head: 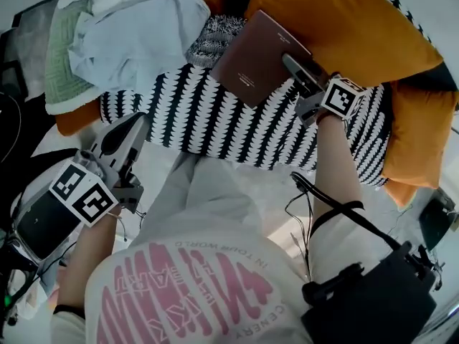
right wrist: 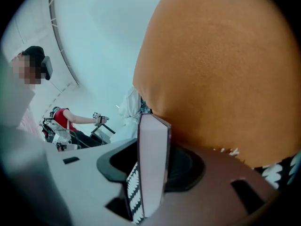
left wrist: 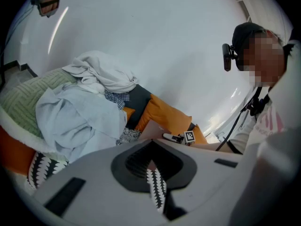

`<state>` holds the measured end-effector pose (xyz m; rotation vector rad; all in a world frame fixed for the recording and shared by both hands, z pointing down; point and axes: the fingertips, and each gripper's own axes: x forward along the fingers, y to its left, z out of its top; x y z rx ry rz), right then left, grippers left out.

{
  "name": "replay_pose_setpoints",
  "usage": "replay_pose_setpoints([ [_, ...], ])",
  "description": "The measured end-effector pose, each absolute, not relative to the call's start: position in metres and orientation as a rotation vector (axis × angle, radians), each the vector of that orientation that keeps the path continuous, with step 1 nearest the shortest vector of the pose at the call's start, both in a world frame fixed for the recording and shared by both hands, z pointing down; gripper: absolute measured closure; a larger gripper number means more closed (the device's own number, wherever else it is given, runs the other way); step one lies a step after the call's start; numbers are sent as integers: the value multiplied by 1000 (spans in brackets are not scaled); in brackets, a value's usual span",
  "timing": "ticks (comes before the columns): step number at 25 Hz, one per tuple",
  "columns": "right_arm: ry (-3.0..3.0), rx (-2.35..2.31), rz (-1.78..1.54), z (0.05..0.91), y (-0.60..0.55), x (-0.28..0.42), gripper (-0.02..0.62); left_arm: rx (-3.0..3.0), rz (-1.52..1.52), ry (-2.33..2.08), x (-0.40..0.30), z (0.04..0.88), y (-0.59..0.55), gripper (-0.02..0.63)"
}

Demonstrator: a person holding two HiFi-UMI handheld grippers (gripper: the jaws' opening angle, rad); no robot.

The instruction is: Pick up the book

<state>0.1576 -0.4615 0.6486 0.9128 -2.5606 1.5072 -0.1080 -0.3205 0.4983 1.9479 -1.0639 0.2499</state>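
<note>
The book (right wrist: 153,164) is clamped edge-on between the fingers (right wrist: 216,192) of the right gripper (head: 295,69). It is held tilted over the black-and-white cushion (head: 215,120), beside the orange pillow (head: 337,20). The grasp is judged made, with only the lift away left. The left gripper (head: 123,140) is held low and apart, its fingers together on nothing. Whether the book's far corner is clear of the cushion cannot be made out.

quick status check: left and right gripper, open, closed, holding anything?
Left gripper: jaws closed, nothing between them.
Right gripper: jaws closed on the book.
</note>
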Motion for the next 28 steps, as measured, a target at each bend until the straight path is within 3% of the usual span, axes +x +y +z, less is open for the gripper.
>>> replay_pose_setpoints([
  [6,-2472,1047,1599,636,-444,165,434,2005,239,-1075,-96,477,-314,598],
  [28,-2638,1420,1641,463,-404,215,436,2258,-12,-1076,-33,387,-305,598],
])
